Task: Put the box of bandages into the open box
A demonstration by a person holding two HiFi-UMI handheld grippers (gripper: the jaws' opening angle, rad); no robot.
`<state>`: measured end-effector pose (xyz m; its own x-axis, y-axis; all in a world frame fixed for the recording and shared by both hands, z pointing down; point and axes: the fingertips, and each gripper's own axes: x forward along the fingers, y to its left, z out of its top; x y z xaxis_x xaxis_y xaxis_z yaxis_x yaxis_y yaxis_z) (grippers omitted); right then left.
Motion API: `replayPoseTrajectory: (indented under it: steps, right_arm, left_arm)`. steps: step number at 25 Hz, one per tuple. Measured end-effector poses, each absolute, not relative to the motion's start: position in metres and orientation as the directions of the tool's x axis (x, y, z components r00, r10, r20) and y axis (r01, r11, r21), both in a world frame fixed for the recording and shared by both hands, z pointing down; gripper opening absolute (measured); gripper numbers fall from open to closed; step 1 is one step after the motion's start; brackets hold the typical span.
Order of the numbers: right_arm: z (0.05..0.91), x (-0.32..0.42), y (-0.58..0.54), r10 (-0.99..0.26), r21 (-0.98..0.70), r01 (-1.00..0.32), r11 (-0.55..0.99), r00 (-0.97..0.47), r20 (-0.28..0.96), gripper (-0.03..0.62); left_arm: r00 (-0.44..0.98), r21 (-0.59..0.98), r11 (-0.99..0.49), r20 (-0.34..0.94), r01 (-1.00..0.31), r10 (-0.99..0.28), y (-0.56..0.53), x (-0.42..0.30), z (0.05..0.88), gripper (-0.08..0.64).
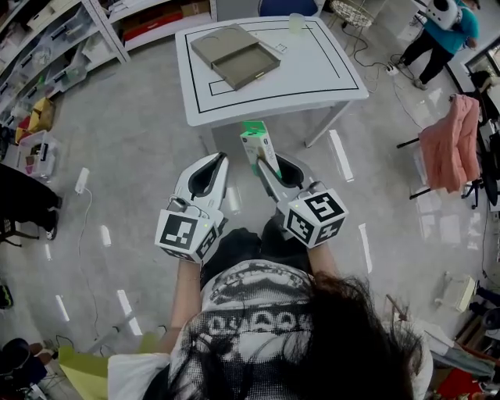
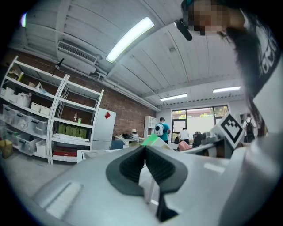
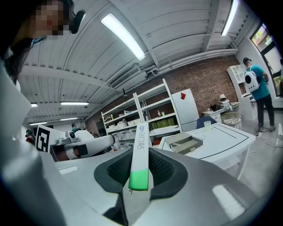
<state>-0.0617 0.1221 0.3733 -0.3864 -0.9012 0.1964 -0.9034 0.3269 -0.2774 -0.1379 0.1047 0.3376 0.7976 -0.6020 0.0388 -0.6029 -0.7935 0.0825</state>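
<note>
My right gripper [image 1: 266, 159] is shut on the box of bandages [image 1: 257, 145], a slim white carton with a green end, held upright close to my body. In the right gripper view the carton [image 3: 140, 137] stands edge-on between the dark pads [image 3: 164, 168]. The open box [image 1: 235, 55], a flat grey-brown tray, lies on the far left of the white table [image 1: 312, 74], well beyond both grippers; it also shows as the open box [image 3: 184, 142] in the right gripper view. My left gripper [image 1: 216, 159] hangs beside the right one, jaws shut and empty, as the left gripper [image 2: 145, 149] view shows.
A clear plastic cup [image 1: 296, 22] stands at the table's far edge. Shelving [image 1: 55, 35] lines the left wall. A pink cloth [image 1: 451, 142] hangs on a rack at right, and a person in teal [image 1: 447, 27] stands at the far right. Cables run over the floor.
</note>
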Motion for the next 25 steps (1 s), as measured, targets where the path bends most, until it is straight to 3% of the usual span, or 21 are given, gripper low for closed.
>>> replayPoseTrajectory:
  steps: [18,25]
  right_arm:
    - [0.383,-0.057,0.048,-0.877,-0.317,-0.874,0.368,-0.440,0.196,0.095]
    - [0.389,-0.022,-0.007,-0.858,-0.320,-0.862,0.393,-0.469,0.211,0.095]
  left_arm:
    - [0.773,0.103,-0.766,0.076,-0.634,-0.630,0.041,-0.136,0.355,0.000]
    - [0.766,0.101,-0.759,0.086,-0.643,-0.638,-0.017,-0.096,0.357,0.000]
